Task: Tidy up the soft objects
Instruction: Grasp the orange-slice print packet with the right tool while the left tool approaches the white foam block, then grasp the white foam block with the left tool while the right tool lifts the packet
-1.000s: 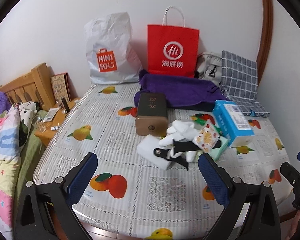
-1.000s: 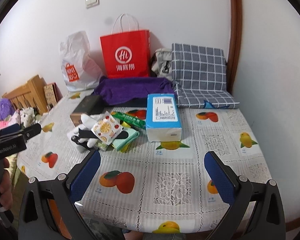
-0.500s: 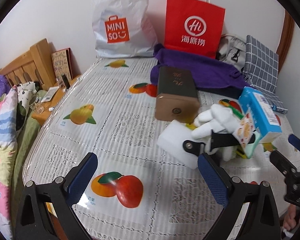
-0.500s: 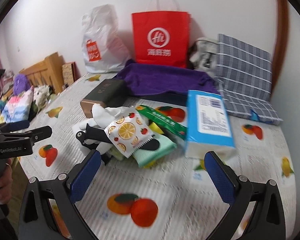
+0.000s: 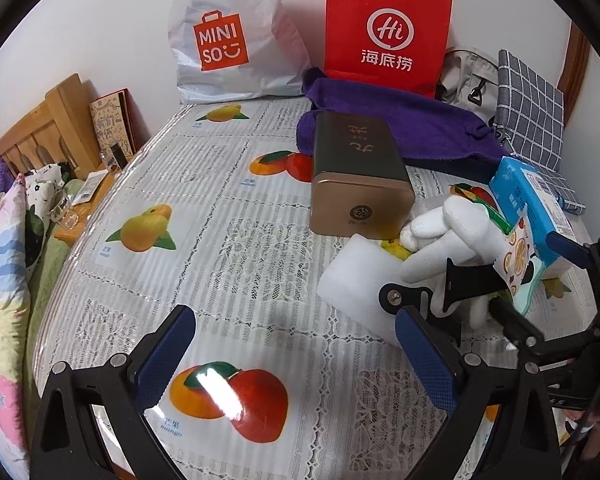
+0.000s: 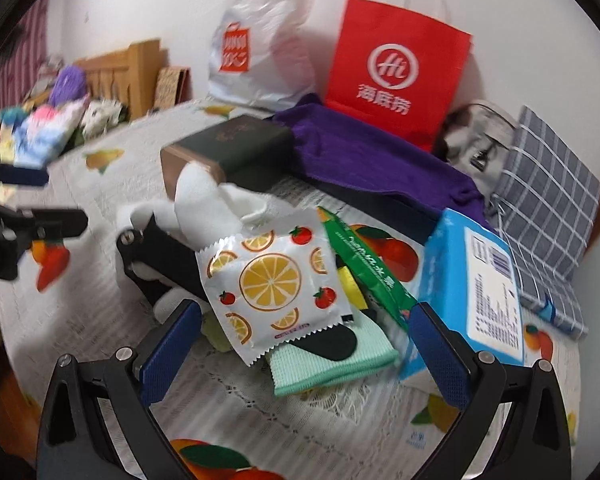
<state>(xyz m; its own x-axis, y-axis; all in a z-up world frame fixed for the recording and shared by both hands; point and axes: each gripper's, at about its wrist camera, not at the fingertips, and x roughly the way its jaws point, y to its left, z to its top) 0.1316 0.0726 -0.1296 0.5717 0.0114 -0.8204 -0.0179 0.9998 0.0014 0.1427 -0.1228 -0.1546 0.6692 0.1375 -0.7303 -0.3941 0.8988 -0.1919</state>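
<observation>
My left claw [image 5: 296,356] is released above the fruit-print table [image 5: 228,216], and my right claw [image 6: 304,348] is released too, just before the citrus sachet [image 6: 268,276] and green cloth [image 6: 332,364]. Behind them lies a white glove [image 5: 448,236], perhaps on a white sponge [image 5: 356,284]. Farthest is the purple towel [image 5: 400,120].

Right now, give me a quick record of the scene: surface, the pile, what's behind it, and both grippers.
surface: fruit-print tablecloth
pile: white glove, foam block, citrus sachet, green cloth, black clamp
beside pile: blue box, gold tin
behind: purple towel, red bag, white bag
left gripper: open, empty
right gripper: open, empty, at pile
</observation>
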